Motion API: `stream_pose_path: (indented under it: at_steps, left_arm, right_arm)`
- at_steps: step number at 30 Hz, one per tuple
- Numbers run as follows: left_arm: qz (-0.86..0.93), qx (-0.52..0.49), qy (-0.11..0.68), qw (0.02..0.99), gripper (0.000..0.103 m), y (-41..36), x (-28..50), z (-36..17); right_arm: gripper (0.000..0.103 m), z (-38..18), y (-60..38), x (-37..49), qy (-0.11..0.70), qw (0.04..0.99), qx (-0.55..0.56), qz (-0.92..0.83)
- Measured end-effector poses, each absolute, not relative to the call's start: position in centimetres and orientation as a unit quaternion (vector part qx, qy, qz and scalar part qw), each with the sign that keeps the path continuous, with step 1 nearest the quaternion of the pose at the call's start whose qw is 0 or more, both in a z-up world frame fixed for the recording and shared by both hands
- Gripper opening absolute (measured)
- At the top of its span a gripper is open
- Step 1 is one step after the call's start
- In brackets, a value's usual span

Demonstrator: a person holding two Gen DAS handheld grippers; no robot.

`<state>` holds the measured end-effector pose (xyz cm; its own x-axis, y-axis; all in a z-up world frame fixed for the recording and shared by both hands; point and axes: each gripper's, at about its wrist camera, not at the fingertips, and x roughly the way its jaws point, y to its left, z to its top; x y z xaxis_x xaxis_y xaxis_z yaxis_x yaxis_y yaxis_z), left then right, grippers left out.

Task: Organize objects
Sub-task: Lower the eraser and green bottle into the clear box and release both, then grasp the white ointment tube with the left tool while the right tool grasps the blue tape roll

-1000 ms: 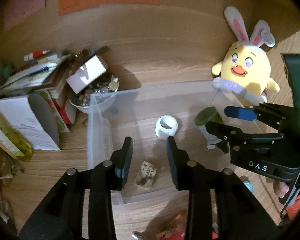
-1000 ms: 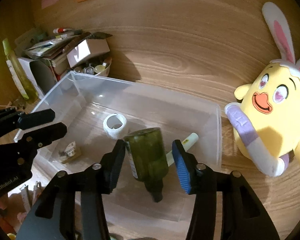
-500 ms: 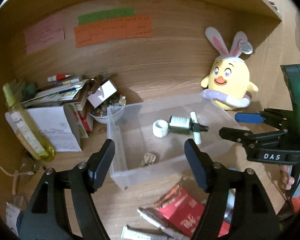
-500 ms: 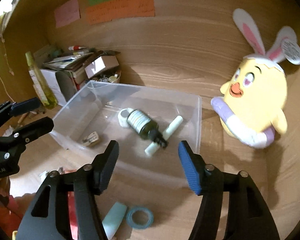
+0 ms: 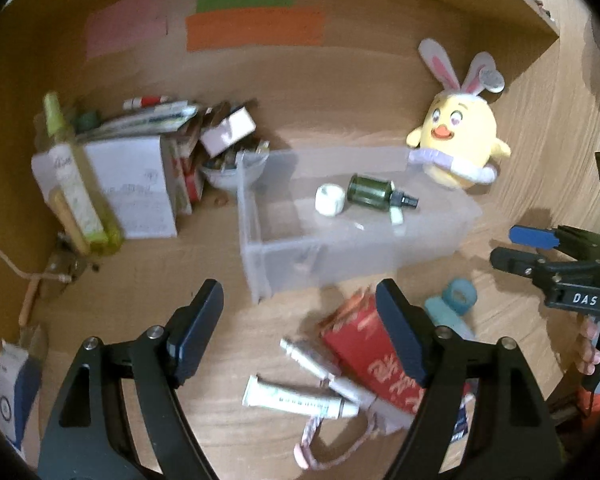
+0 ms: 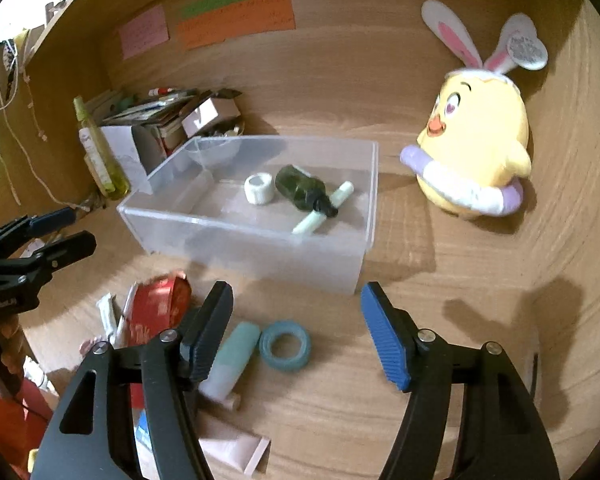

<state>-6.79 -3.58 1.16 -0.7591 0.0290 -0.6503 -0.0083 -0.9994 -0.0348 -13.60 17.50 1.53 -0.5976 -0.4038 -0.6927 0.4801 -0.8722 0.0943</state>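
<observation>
A clear plastic bin (image 6: 360, 256) (image 5: 256, 248) stands on the wooden desk. In it lie a dark green bottle (image 6: 300, 190) (image 5: 370, 193), a white tape roll (image 6: 259, 189) (image 5: 329, 199) and a pale green tube (image 6: 326, 208). My left gripper (image 5: 300, 328) is open and empty, held above a red packet (image 5: 364, 344) and white tubes (image 5: 296, 398) in front of the bin. My right gripper (image 6: 298, 332) is open and empty, above a teal tape ring (image 6: 285, 345) and a teal tube (image 6: 232, 360).
A yellow plush chick with bunny ears (image 6: 476, 148) (image 5: 456, 140) stands right of the bin. Boxes, papers and a bowl of small items (image 5: 172, 160) pile up at the back left with a yellow-green bottle (image 5: 72, 184). Sticky notes (image 6: 236, 20) hang on the back wall.
The right gripper let go of the green bottle, which now lies in the bin. Both grippers opened wide and pulled back toward the front of the desk.
</observation>
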Motion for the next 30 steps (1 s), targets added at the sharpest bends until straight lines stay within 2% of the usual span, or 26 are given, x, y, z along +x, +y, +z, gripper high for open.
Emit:
stream_pose_path:
  at_steps: [14,25,30]
  left_arm:
    - [0.908,-0.417,-0.037,0.014,0.079,-3.8,-4.5,-5.0]
    - [0.906,-0.422,-0.031,-0.029,0.077,-6.7,-2.9,-5.7]
    - [0.900,-0.430,-0.059,-0.034,0.076,-8.6,-2.8,-5.8]
  right_arm:
    - [0.063,-3.4,17.8,-12.9,0.056,0.244,0.436,-0.865]
    - [0.063,-4.4,16.2,-13.7,0.083,0.237,0.449,-0.857]
    - [0.063,-4.3,15.8,-14.1,0.089,0.237,0.441,-0.861]
